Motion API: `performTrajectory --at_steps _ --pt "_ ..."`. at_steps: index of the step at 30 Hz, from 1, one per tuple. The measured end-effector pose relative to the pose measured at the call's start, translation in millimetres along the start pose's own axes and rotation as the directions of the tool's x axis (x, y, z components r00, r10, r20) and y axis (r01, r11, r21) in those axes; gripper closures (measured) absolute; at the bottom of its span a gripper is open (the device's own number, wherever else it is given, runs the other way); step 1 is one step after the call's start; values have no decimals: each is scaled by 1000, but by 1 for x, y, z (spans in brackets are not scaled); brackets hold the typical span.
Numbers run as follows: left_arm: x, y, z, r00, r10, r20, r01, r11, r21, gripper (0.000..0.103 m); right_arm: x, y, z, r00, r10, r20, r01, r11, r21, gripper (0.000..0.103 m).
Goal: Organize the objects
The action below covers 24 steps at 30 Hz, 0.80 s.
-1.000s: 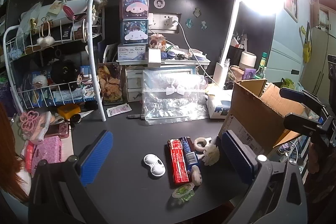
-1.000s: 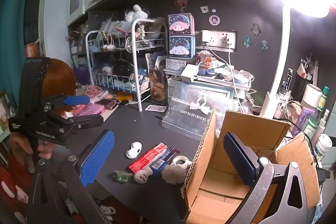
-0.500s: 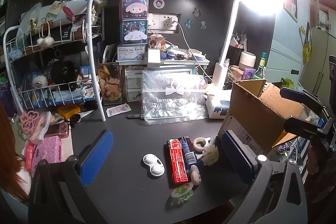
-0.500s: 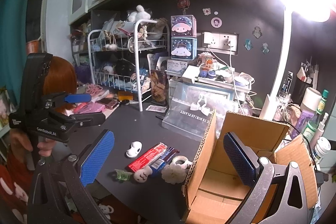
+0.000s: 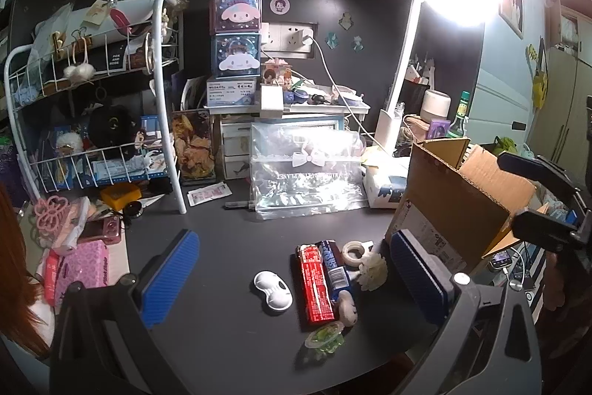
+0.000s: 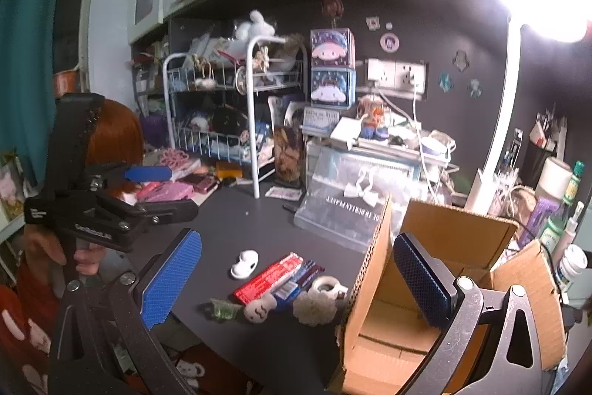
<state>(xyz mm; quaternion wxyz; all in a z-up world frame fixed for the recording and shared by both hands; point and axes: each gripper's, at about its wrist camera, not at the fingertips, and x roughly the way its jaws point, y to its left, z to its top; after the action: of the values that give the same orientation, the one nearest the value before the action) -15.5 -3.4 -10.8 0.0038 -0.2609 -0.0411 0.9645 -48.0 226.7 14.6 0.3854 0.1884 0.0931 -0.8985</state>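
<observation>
**Both tongs wide and empty above the desk; small items waiting beside the open box**

Left gripper [image 5: 292,278]: blue pads spread wide, nothing between them. It hangs over the dark desk [image 5: 229,232], with the cluster of small things lying between and below its fingers. Right gripper [image 6: 296,278]: also wide, empty, its right-side pad sitting over the mouth of the cardboard box [image 6: 458,236].

The things to sort lie in a tight group just left of the box: white case [image 5: 272,290] a little apart, red pack [image 5: 313,284] and blue pack [image 5: 333,269] side by side and touching, tape roll [image 5: 354,250], white flower piece [image 5: 373,271], small round white face [image 5: 347,307], green jelly cup [image 5: 323,339] nearest the desk edge.

Judgement: nothing picked yet. Best first target is probably the white case, since it stands clear of its neighbours. The two packs touch; a pinch across the red one risks dragging the blue. Come down straight, close across the narrow side, then carry to the box.

Views differ:
- Right wrist view looks into the box, which appears empty; the left wrist view sees only its outer wall and flaps.
- Right wrist view shows the left gripper held in a hand [image 6: 55,249], side-on.
- Left wrist view gives the cleaner top-down layout of the cluster
</observation>
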Motion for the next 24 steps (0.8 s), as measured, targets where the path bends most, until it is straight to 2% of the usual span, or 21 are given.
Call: performTrajectory --at_steps 4,8,11,14,17,18,20,24 --pt "1 16 -2 1000 1 4 -1 1000 -22 0 -1 17 6 999 32 11 -31 998 -58 0" --pt "4 35 -8 999 47 -3 -47 998 -41 0 4 47 7 999 35 30 -30 988 -151 0" --pt "8 53 -17 998 65 -10 -66 996 -62 0 18 64 -1 994 112 -13 -113 983 -146 1" --pt "14 68 -29 998 59 -23 -60 995 -79 0 39 76 -20 979 187 -80 -195 974 -113 16" --pt "21 79 -44 999 33 -14 -34 996 -78 0 65 81 -49 959 234 -160 -244 968 -49 21" --pt "23 81 -50 999 31 -9 -31 998 -59 0 75 79 -60 949 253 -190 -259 966 -9 30" --pt "28 82 -57 999 35 -23 -36 999 -31 0 92 73 -78 932 274 -238 -266 962 65 41" --pt "35 86 -67 998 -26 -52 25 1000 -19 0 114 68 -101 918 261 -297 -235 964 124 46"
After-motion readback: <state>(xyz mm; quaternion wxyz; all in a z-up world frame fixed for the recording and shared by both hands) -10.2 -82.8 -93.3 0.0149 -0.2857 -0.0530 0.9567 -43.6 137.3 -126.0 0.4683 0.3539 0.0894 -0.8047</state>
